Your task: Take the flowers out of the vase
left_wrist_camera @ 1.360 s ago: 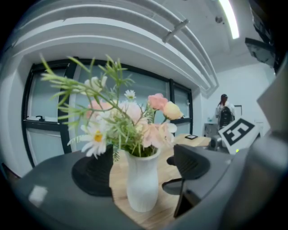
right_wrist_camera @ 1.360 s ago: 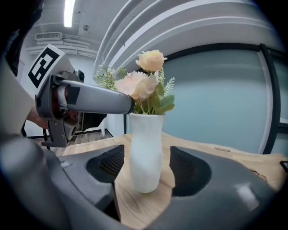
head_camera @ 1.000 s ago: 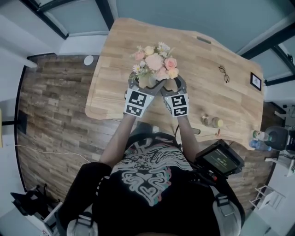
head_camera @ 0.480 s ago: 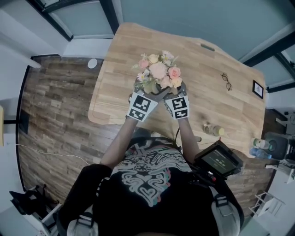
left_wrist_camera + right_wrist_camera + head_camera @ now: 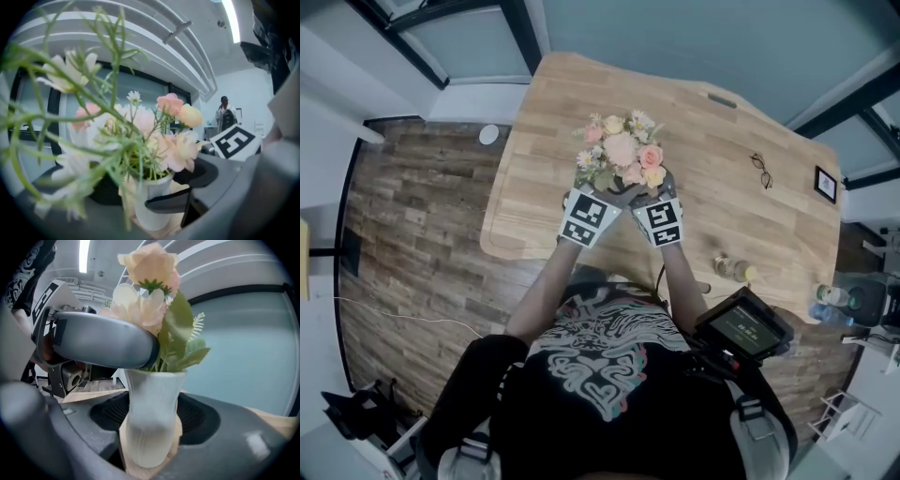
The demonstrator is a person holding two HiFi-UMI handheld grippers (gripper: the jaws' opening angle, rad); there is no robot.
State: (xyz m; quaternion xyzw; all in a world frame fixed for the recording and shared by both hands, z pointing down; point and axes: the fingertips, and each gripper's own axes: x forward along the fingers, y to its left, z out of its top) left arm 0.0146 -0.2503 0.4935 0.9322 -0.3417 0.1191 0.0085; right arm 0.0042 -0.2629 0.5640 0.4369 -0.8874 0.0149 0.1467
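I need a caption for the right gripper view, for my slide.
A white ribbed vase of pastel flowers, gripped between the right tongs over the wooden table.

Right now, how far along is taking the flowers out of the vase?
Done: both grippers are in place. In hand: the right gripper clamps the vase, which stands on the table; the left gripper brackets the stems just above the rim, grip unclear. Left: the flowers sit in the vase; lifting them out remains.

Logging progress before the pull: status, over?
Right gripper jaws shut on white ribbed vase. Left gripper jaws bracket pink-and-cream flower bunch, grip unclear. Flowers still in vase. Grippers crowded together at vase rim.
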